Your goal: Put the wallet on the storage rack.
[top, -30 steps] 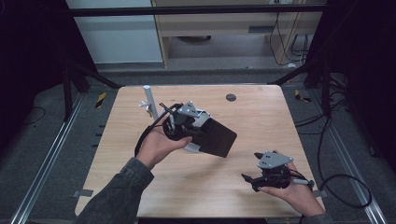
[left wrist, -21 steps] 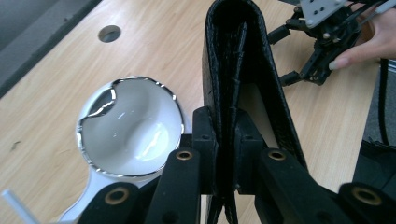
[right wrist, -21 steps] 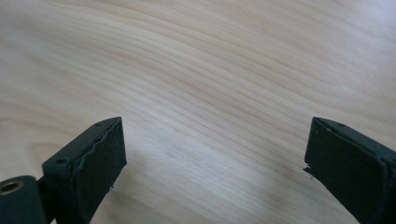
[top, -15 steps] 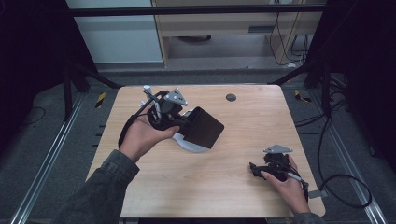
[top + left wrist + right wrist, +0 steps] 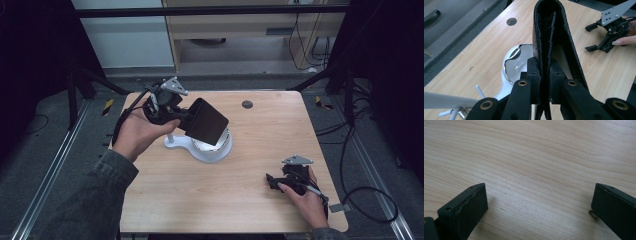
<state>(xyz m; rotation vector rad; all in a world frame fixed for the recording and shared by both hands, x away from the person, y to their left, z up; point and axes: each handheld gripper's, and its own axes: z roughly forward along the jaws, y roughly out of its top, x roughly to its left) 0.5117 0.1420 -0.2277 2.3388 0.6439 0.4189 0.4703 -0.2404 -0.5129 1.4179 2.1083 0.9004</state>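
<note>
My left gripper [image 5: 187, 117] is shut on a folded black leather wallet [image 5: 206, 121] and holds it in the air over the back left of the table. In the left gripper view the wallet [image 5: 549, 32] stands edge-on between the jaws of the left gripper [image 5: 545, 75]. Below it sits a white stand with a shiny round disc [image 5: 197, 147], also seen under the wallet [image 5: 516, 65]. My right gripper [image 5: 272, 182] rests low at the front right. Its jaws have just been opening, with nothing but bare wood between them [image 5: 539, 200].
The wooden table [image 5: 200, 200] has a round cable hole [image 5: 247, 104] near its far edge. A thin white post rises from the stand's left end. Dark floor, metal rails and cables surround the table. The right gripper [image 5: 590, 37] lies far off the wallet.
The left hand has carried the wallet up and toward the table's back left. The right hand has sunk toward the front right of the table, and its jaws stand wider.
</note>
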